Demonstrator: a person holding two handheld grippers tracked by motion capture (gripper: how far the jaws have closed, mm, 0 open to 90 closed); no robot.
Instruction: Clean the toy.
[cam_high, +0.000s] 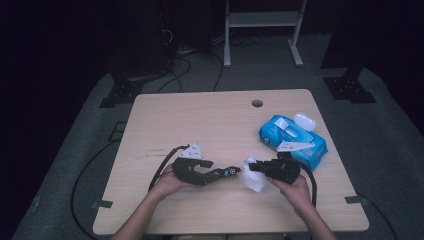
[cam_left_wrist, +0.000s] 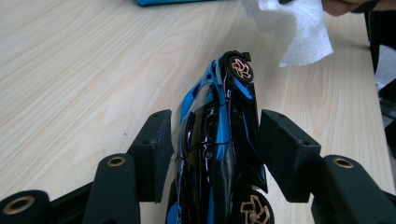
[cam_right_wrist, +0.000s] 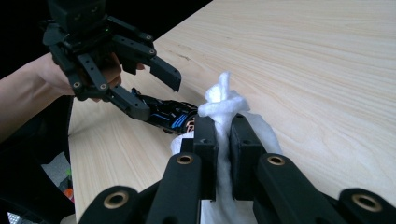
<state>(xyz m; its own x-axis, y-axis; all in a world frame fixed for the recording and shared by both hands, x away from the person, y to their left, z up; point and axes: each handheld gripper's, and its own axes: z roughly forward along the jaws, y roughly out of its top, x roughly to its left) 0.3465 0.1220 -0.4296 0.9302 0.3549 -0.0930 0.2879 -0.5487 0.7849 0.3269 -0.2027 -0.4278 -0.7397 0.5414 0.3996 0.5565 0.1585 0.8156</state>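
A blue and black toy car (cam_left_wrist: 215, 140) lies between the jaws of my left gripper (cam_left_wrist: 215, 122), nose pointing away. The jaws stand open around it: one pad (cam_left_wrist: 154, 140) shows a gap to the car's side. From the right gripper view, the left gripper (cam_right_wrist: 161, 95) has its upper finger well clear of the car (cam_right_wrist: 168, 115). My right gripper (cam_right_wrist: 224, 123) is shut on a crumpled white wipe (cam_right_wrist: 222, 105), held close to the car's front. In the high view both grippers (cam_high: 220, 172) (cam_high: 250, 167) meet near the table's front, with the wipe (cam_high: 255, 181) hanging between them.
A blue pack of wet wipes (cam_high: 292, 140) with its white lid (cam_high: 305, 120) flipped open lies at the right of the wooden table (cam_high: 200, 115). A cable hole (cam_high: 257, 103) sits near the far edge. Cables and a metal stand (cam_high: 262, 20) are on the floor behind.
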